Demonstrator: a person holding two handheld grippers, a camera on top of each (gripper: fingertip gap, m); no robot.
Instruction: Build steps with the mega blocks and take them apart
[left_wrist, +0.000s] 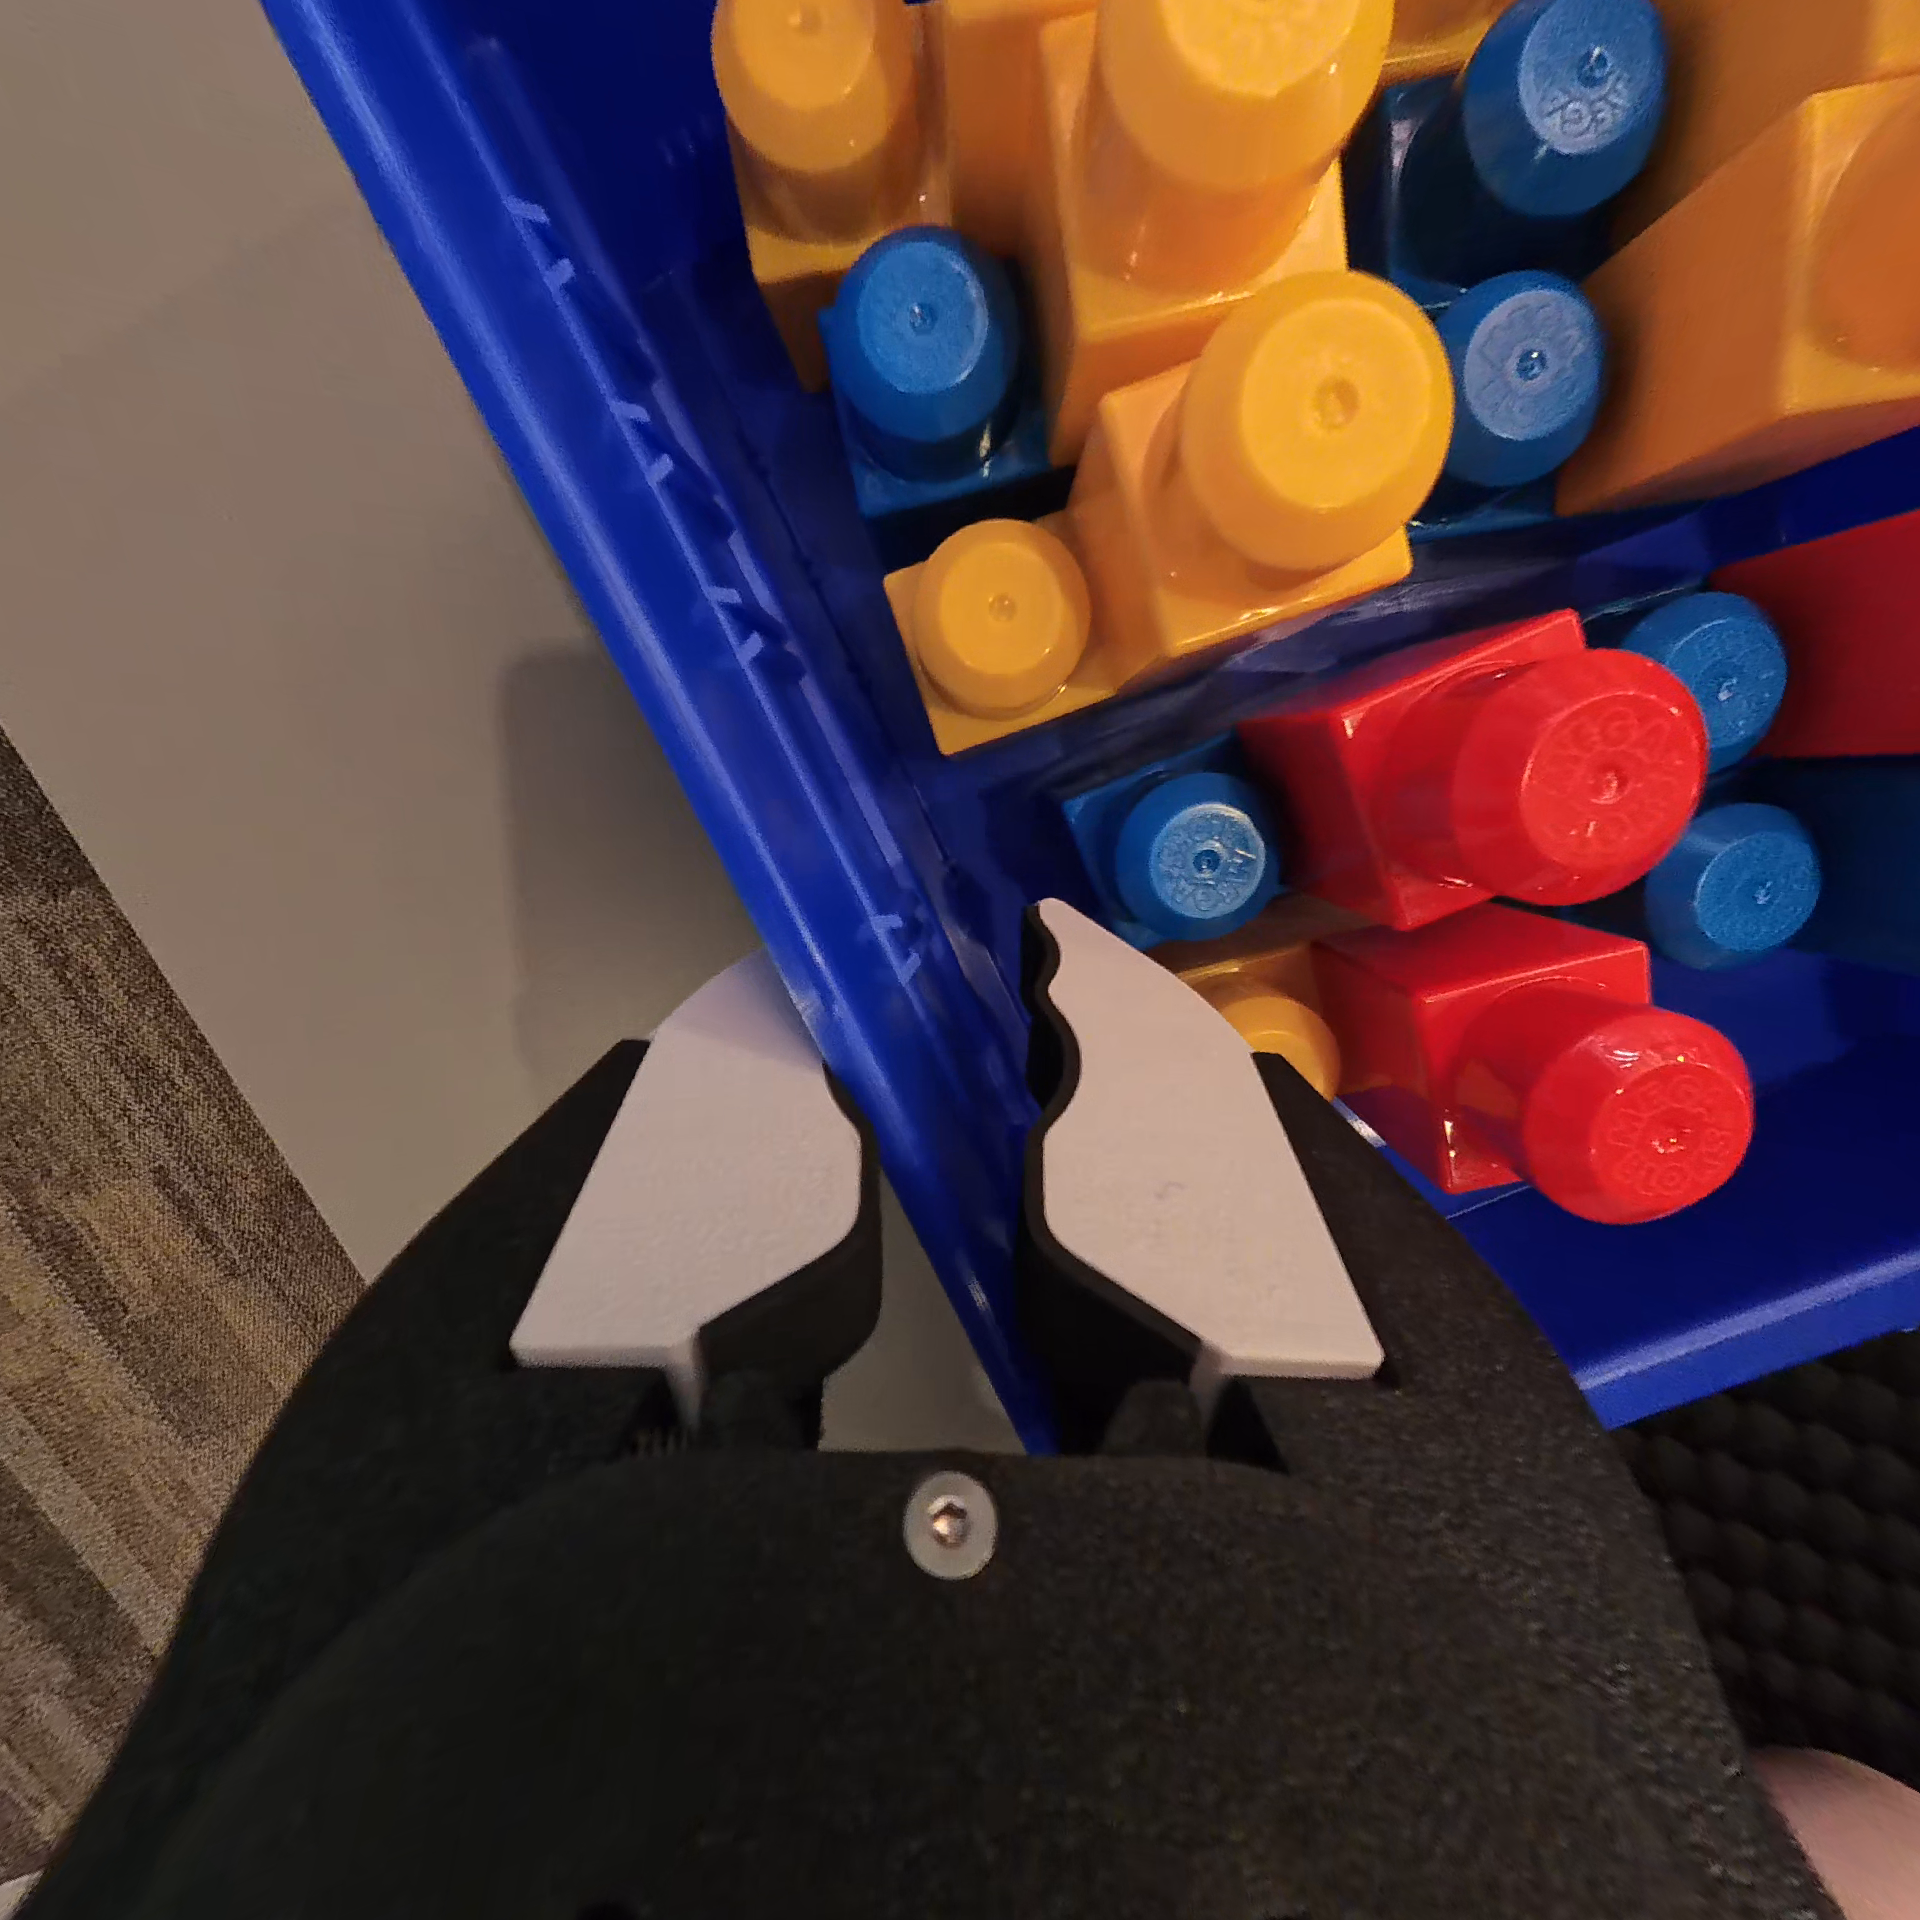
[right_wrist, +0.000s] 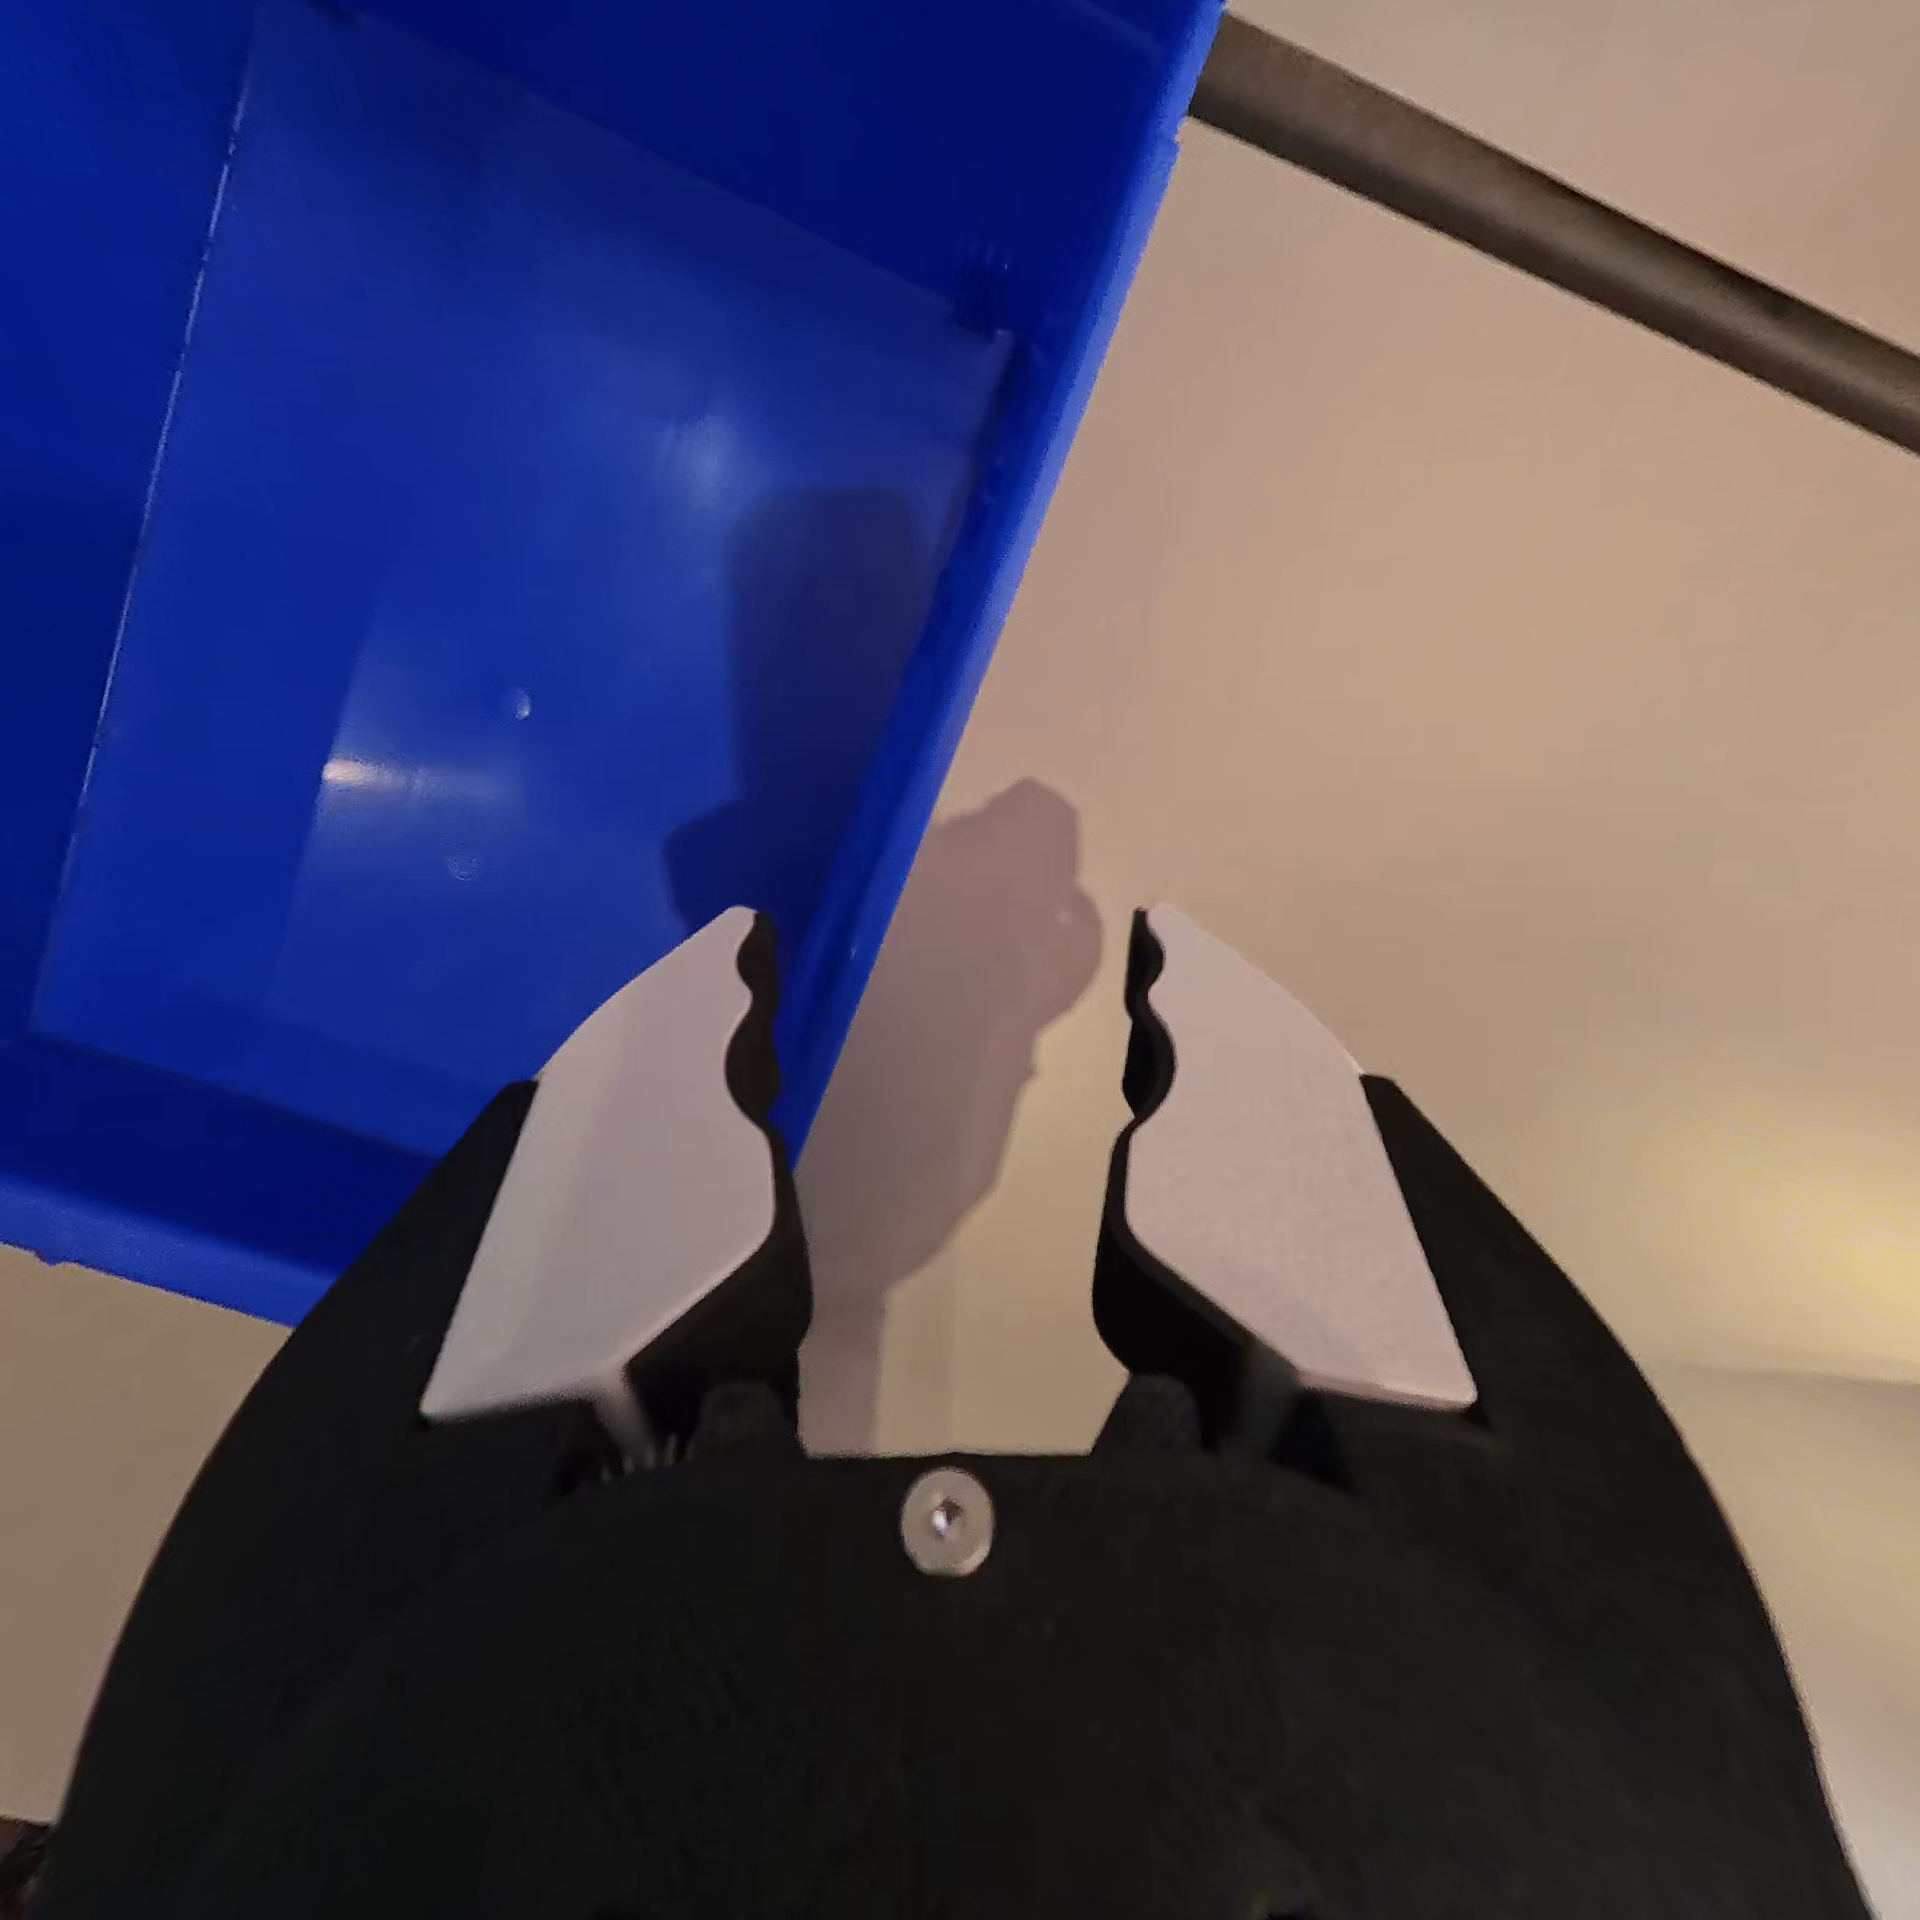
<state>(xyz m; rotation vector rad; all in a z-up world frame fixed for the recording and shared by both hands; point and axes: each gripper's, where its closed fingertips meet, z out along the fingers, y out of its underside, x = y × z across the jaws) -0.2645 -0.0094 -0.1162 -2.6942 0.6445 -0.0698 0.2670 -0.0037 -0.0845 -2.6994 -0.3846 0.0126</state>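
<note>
Left gripper (left_wrist: 940, 1049): clamped on blue bin (left_wrist: 665, 436) wall. Blocks (left_wrist: 1278, 468), yellow, blue, red: inside bin. Right gripper (right_wrist: 951, 1023): fingers spread, empty, straddling bin's right edge, table (right_wrist: 1455, 727) below.

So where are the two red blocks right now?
In the left wrist view, the red blocks sit inside the blue bin, at the right, just below the yellow blocks and just beyond the left gripper, which straddles the bin's wall.
</note>
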